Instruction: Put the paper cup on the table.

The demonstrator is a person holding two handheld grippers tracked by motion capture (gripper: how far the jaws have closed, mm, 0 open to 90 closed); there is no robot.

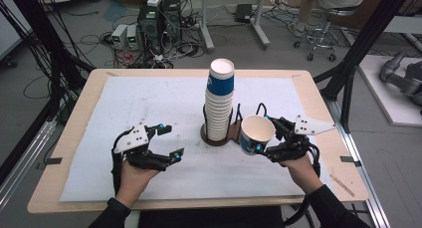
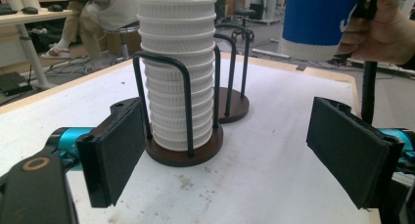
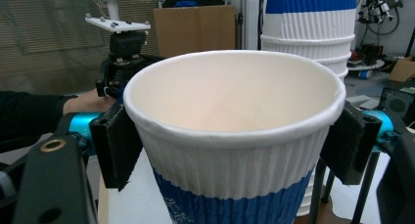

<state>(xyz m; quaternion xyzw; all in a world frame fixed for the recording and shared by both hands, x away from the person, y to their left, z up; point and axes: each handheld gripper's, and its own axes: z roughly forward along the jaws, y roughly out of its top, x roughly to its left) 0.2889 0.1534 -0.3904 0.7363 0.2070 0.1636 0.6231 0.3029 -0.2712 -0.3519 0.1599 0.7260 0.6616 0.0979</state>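
A tall stack of white ribbed paper cups (image 1: pixel 219 101), topped by a blue-banded one, stands in a black wire holder on a round brown base (image 2: pixel 183 155) at the table's middle. My right gripper (image 1: pixel 262 134) is shut on a single blue-and-white cup (image 1: pixel 255 131), held upright just right of the stack. Its pads (image 3: pixel 120 145) press both sides of the cup (image 3: pixel 235 136) below the rim. My left gripper (image 1: pixel 173 140) rests open, left of the stack, nothing between its pads (image 2: pixel 117 150). The stack (image 2: pixel 178 77) stands ahead of it.
A second, empty wire holder (image 2: pixel 235 106) stands right behind the first. A white mat (image 1: pixel 149 103) covers the wooden table (image 1: pixel 74 118). Beyond the far edge the floor holds computers and cables (image 1: pixel 154 24) and a stool (image 1: pixel 323 34).
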